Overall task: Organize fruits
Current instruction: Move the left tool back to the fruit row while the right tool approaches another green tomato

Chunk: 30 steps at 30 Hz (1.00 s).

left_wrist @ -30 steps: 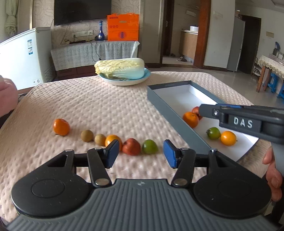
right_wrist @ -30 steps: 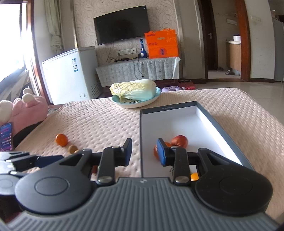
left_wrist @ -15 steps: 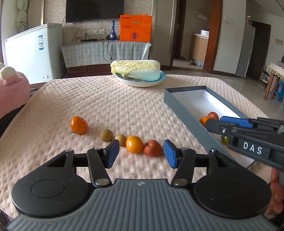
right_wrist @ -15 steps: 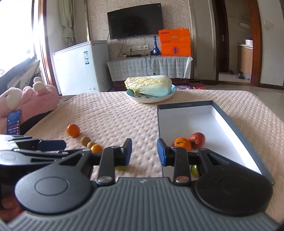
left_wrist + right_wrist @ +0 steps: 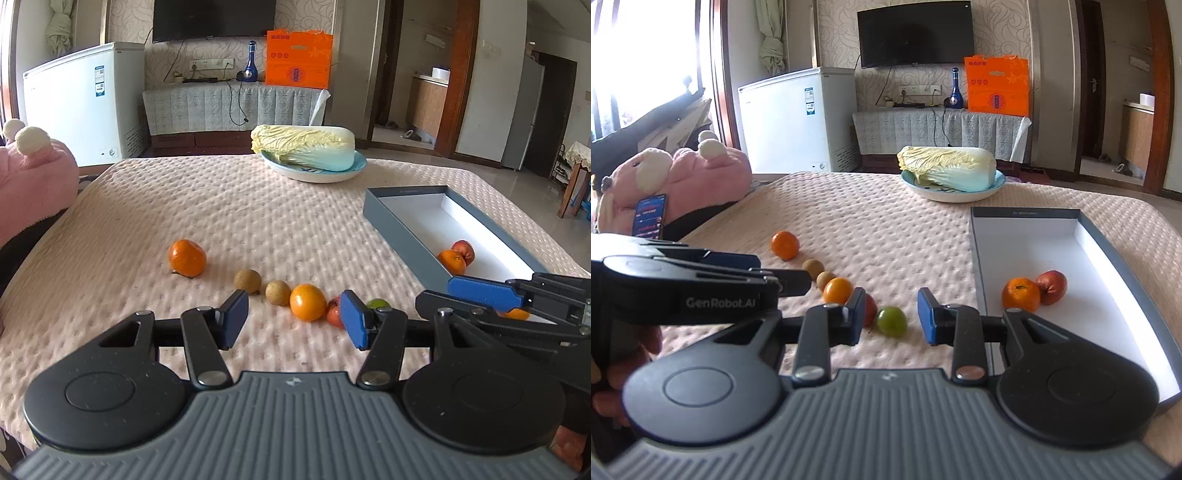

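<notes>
A row of fruit lies on the pink quilted tabletop: a tangerine (image 5: 187, 257), two small brown fruits (image 5: 247, 281), an orange fruit (image 5: 307, 302), a red one (image 5: 334, 314) and a green one (image 5: 891, 321). The grey box (image 5: 402, 225) at the right holds a tangerine (image 5: 1020, 294) and a red fruit (image 5: 1052, 287); another orange fruit there is mostly hidden. My left gripper (image 5: 293, 321) hovers open near the row's right half, holding nothing. My right gripper (image 5: 892, 317) stands narrowly open, nothing gripped, with the green fruit seen in its gap just ahead.
A cabbage on a blue-rimmed plate (image 5: 314, 173) sits at the table's far side. A pink plush toy (image 5: 683, 177) and a phone (image 5: 650, 218) lie off the left edge. A white freezer (image 5: 85, 99) and a cloth-covered cabinet stand behind.
Both grippers have slid left across the table. The right one has left the box front and now faces the green fruit. The fruit row sits further right in the left view.
</notes>
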Tool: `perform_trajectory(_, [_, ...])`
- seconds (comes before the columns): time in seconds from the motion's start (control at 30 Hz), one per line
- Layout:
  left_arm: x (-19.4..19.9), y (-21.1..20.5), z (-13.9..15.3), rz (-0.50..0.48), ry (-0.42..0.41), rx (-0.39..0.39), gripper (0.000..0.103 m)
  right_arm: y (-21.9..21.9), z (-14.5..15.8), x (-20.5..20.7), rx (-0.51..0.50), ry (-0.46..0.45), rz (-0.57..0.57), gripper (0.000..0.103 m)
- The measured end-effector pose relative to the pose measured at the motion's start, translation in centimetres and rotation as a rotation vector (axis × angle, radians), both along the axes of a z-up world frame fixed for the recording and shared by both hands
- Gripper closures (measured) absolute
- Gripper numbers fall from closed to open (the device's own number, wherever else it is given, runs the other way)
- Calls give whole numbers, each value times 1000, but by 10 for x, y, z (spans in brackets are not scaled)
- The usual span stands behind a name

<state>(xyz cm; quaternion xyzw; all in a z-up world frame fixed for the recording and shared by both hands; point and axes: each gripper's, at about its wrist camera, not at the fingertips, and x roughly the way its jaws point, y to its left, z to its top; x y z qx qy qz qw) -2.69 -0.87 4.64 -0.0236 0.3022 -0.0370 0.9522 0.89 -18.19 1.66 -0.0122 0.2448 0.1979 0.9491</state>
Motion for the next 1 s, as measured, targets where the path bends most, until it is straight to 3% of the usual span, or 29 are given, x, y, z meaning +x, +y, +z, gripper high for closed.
perform_trajectory(0.7, [3, 23, 1, 58, 6, -29, 39, 5, -15, 12, 14, 79, -40, 69])
perform_trajectory(1.0, [1, 30, 4, 61, 11, -43, 39, 19, -27, 24, -38, 113, -45, 69])
